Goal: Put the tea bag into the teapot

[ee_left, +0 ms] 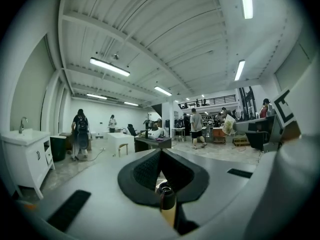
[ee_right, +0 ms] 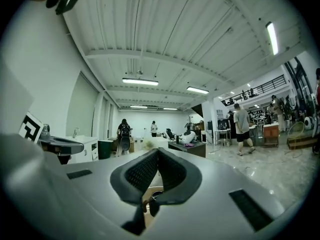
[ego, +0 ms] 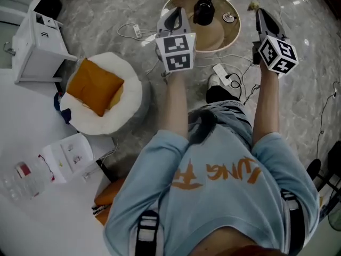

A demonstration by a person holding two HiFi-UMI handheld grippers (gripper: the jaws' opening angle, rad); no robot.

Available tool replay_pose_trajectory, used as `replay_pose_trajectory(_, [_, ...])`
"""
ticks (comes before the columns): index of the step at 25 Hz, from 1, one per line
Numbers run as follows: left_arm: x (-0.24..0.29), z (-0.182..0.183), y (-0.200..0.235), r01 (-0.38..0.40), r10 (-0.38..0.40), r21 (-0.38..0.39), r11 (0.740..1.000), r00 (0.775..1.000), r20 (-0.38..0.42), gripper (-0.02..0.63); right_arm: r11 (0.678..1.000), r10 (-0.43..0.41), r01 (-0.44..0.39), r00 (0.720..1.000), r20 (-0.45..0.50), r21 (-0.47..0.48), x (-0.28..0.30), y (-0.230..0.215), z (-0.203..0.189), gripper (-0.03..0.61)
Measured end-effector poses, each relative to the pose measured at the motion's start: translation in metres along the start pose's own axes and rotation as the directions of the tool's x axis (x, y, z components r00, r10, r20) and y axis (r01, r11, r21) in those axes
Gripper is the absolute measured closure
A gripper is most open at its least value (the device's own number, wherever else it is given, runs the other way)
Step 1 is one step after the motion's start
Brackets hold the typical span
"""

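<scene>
A black teapot (ego: 203, 10) stands on a round wooden tray table (ego: 233, 36) on the marble floor, with a small round piece (ego: 229, 18) beside it. I cannot make out a tea bag for certain; a small pale scrap (ego: 253, 5) lies past the tray's right rim. Both grippers are held up in front of the person, well above the tray. My left gripper (ego: 177, 12) is shut with nothing in it, its pads meeting in the left gripper view (ee_left: 161, 153). My right gripper (ego: 263, 14) is also shut and empty (ee_right: 158, 150). Both gripper views look across the hall and ceiling.
A white round stool with an orange cushion (ego: 96, 87) sits left of the person, and a white cabinet (ego: 40, 41) stands behind it. A white table (ego: 21, 121) with small items is at lower left. A power strip (ego: 221, 72) and cables lie on the floor. People stand far off in the hall.
</scene>
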State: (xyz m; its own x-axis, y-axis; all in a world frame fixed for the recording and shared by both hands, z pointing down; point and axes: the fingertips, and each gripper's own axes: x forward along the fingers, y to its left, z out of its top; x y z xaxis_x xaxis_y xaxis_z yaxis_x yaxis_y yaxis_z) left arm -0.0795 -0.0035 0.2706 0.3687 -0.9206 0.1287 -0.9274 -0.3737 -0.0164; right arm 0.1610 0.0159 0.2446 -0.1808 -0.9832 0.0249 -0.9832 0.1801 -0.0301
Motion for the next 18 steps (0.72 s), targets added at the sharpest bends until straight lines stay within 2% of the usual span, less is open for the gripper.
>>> replay_pose_trajectory(3, [0.047, -0.032, -0.012, -0.016, 0.013, -0.045, 0.999, 0.998, -0.062, 0.592, 1.0, 0.012, -0.012, 0.997, -0.071, 0.012, 0.036, -0.032, -0.034, 0.565])
replay_pose_trajectory(6, [0.101, -0.072, -0.021, -0.026, 0.014, -0.066, 0.997, 0.986, -0.168, 0.592, 0.996, 0.023, -0.011, 0.99, -0.139, 0.085, 0.075, -0.064, -0.071, 0.565])
replay_pose_trajectory(8, [0.135, -0.087, -0.022, -0.055, 0.037, -0.074, 0.996, 0.975, -0.219, 0.592, 0.992, 0.038, -0.02, 0.988, -0.149, 0.123, 0.103, -0.089, -0.079, 0.565])
replay_pose_trajectory(10, [0.167, -0.092, -0.026, -0.074, 0.054, -0.071, 0.995, 0.966, -0.254, 0.592, 0.989, 0.043, -0.021, 0.988, -0.149, 0.146, 0.131, -0.115, -0.08, 0.565])
replay_pose_trajectory(13, [0.199, -0.092, -0.045, -0.06, 0.042, -0.055, 0.997, 0.957, -0.286, 0.592, 0.984, 0.045, -0.016, 0.986, -0.158, 0.179, 0.161, -0.144, -0.083, 0.565])
replay_pose_trajectory(18, [0.228, -0.079, -0.052, -0.066, 0.053, -0.033, 0.997, 0.954, -0.296, 0.592, 0.979, 0.12, -0.088, 0.977, -0.175, 0.183, 0.191, -0.144, -0.089, 0.565])
